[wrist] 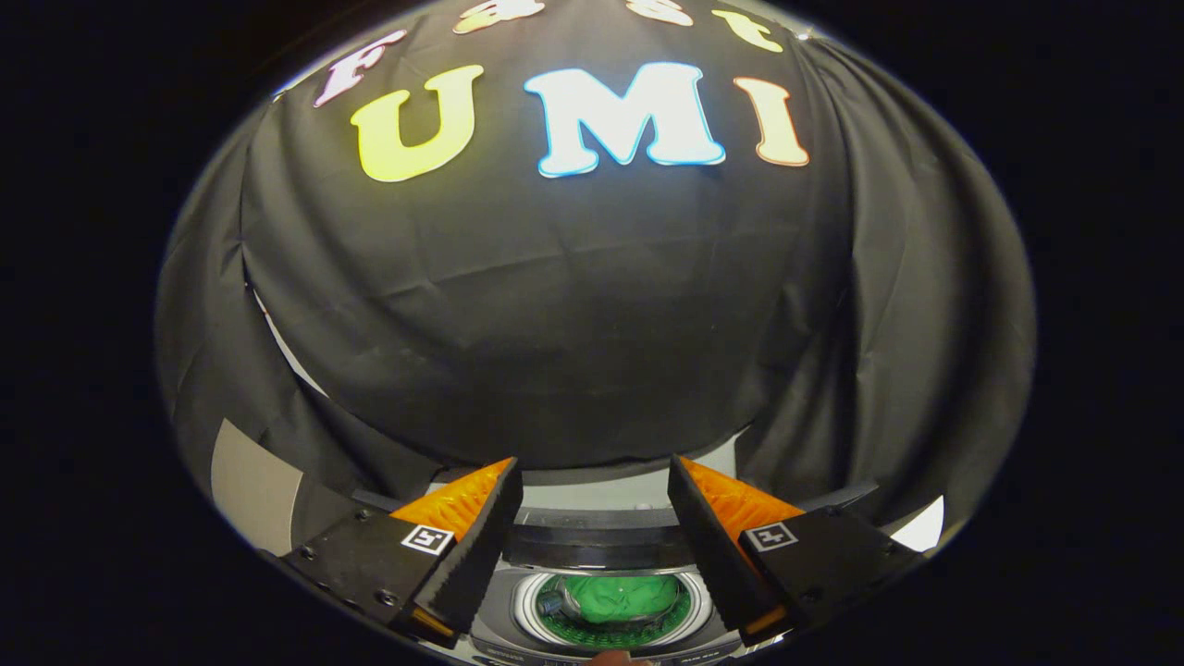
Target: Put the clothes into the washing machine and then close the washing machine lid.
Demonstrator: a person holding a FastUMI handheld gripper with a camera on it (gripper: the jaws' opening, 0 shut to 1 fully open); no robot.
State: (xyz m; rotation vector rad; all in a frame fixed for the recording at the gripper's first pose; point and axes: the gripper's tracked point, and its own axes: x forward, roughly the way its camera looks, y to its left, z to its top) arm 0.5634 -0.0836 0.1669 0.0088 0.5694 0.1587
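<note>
Two fingers (592, 555) stand wide apart and hold nothing. Between them and below we see the washing machine (610, 615), its drum open, with green clothes (620, 597) inside. Its raised lid (597, 541) seems to lie just beyond the opening.

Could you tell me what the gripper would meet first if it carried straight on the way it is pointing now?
Probably the booth's black cloth wall, though depth is unclear. The open gripper holds nothing and points above the washing machine, whose open drum holds green clothes.

Gripper (592, 481) with 2 wedge-shaped fingers, square coded marker on each, visible screws
</note>
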